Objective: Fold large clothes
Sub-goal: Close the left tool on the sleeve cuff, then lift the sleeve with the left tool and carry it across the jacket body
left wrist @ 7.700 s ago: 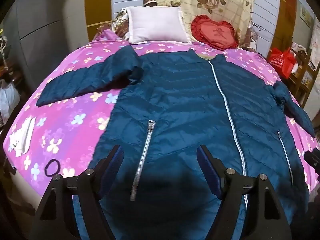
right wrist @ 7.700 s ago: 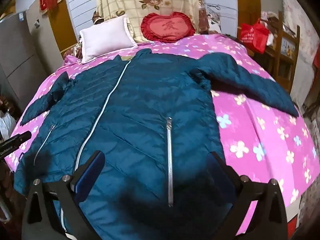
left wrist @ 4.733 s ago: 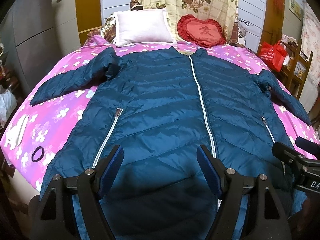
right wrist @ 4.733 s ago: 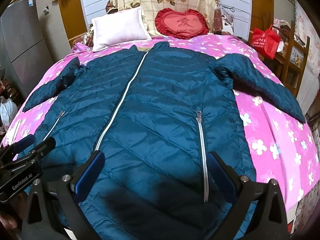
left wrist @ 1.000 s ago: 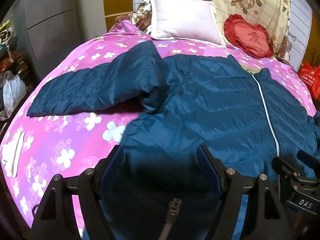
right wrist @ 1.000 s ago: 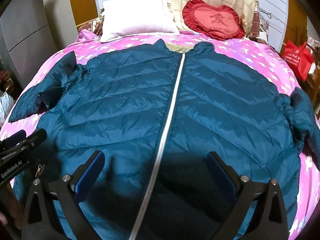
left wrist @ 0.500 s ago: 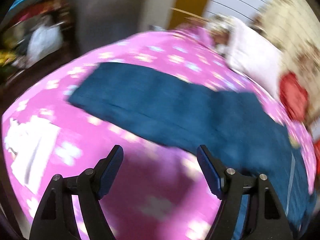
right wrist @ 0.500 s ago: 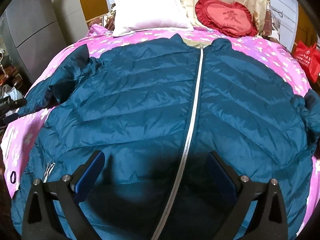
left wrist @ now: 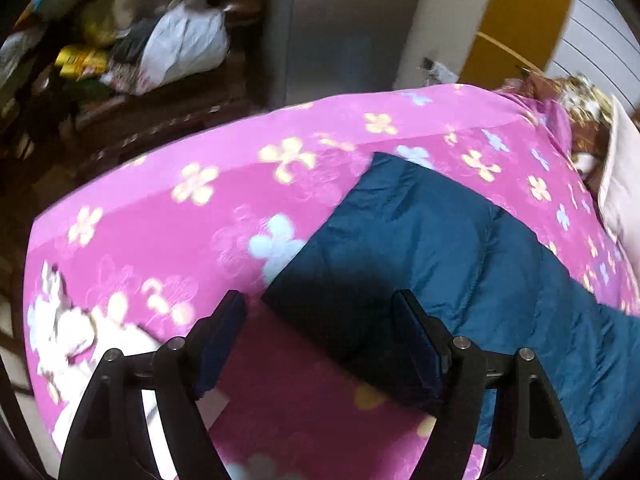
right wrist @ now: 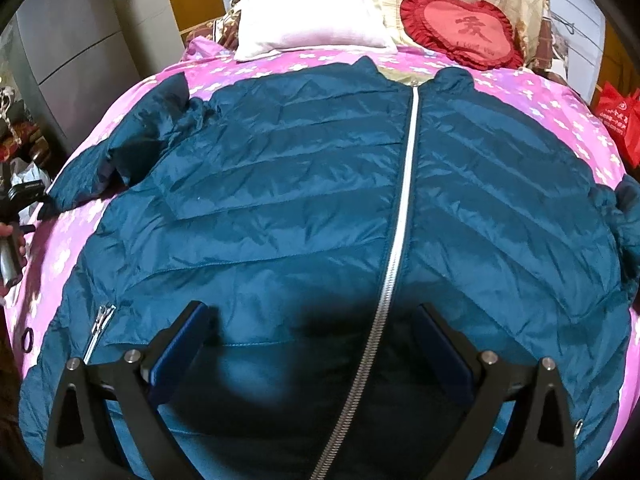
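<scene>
Teal down jacket (right wrist: 304,208): flat, zipped, front-up on the floral bed cover (left wrist: 208,216). Cuff of its sleeve (left wrist: 400,248) at one o'clock of the left claw (left wrist: 320,344); claw closing, nothing pinched yet. Right claw (right wrist: 316,356) spread, empty. Risk: slippery shell escapes; claw snags the cover.

Quilted jacket (right wrist: 288,200) in slightly glossy teal cloth, shiny metal zipper (right wrist: 402,208), soft matt floral bedspread (left wrist: 208,216)

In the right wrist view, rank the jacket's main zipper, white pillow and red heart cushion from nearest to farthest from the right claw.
1. Main zipper, running up from between the right claw's fingers.
2. White pillow, far end, left.
3. Red heart cushion, far end, right. The last two are nearly level, so too close to call.
</scene>
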`<action>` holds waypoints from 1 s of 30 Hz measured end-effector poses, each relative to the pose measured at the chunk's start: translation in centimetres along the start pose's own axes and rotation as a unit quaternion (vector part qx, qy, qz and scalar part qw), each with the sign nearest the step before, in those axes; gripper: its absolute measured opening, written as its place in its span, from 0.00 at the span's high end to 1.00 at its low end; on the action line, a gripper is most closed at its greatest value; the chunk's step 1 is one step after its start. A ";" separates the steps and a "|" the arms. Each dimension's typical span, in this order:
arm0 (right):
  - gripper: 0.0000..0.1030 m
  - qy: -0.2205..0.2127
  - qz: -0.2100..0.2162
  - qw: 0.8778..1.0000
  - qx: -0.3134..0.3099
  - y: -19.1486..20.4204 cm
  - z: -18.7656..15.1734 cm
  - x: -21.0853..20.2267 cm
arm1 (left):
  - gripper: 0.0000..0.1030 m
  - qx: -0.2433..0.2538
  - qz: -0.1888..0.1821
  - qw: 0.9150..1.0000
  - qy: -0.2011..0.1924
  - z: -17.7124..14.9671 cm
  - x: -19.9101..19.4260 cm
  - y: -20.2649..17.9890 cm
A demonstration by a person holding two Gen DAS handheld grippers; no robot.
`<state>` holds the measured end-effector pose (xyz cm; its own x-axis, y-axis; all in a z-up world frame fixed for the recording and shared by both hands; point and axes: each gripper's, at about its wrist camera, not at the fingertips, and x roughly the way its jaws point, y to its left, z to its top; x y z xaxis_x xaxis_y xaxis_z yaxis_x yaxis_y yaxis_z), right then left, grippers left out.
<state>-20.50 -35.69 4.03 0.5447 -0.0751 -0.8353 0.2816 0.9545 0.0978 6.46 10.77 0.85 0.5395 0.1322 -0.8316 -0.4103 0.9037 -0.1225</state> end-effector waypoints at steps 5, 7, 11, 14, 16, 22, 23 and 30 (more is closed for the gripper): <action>0.00 0.004 0.002 1.000 0.001 0.4 0.1 0.2 | 1.00 0.040 -0.052 0.998 0.003 0.0 -0.5 -1.6; 0.00 0.004 0.003 1.000 0.001 0.4 0.0 0.2 | 1.00 0.042 -0.060 0.997 -0.021 -0.6 -3.2 -2.3; 0.00 0.001 0.004 1.000 0.007 0.0 -0.3 -0.3 | 1.00 0.102 -0.128 0.983 -0.083 -2.7 -10.4 -5.3; 0.00 -0.002 0.006 1.000 0.017 -0.4 -0.5 -0.9 | 1.00 0.133 -0.182 0.970 -0.091 -4.4 -14.8 -7.8; 0.00 -0.007 0.008 1.000 0.024 -0.8 -0.6 -1.7 | 1.00 0.158 -0.195 0.962 -0.105 -5.8 -17.5 -9.7; 0.00 -0.027 -0.001 0.999 0.028 -2.4 -1.1 -4.2 | 1.00 0.243 -0.257 0.929 -0.112 -11.3 -23.8 -16.2; 0.00 -0.030 -0.003 0.999 0.031 -2.9 -1.2 -4.7 | 1.00 0.256 -0.264 0.924 -0.110 -12.3 -24.4 -17.1; 0.00 -0.046 -0.018 0.997 0.064 -7.0 -2.7 -7.2 | 1.00 0.323 -0.292 0.896 -0.091 -20.0 -27.7 -22.9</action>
<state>-28.51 -41.04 7.90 0.6007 -0.1409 -0.7869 0.3976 0.9066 0.1412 -13.79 -21.67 15.88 0.6576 -0.4296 -0.6189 0.4608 0.8792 -0.1207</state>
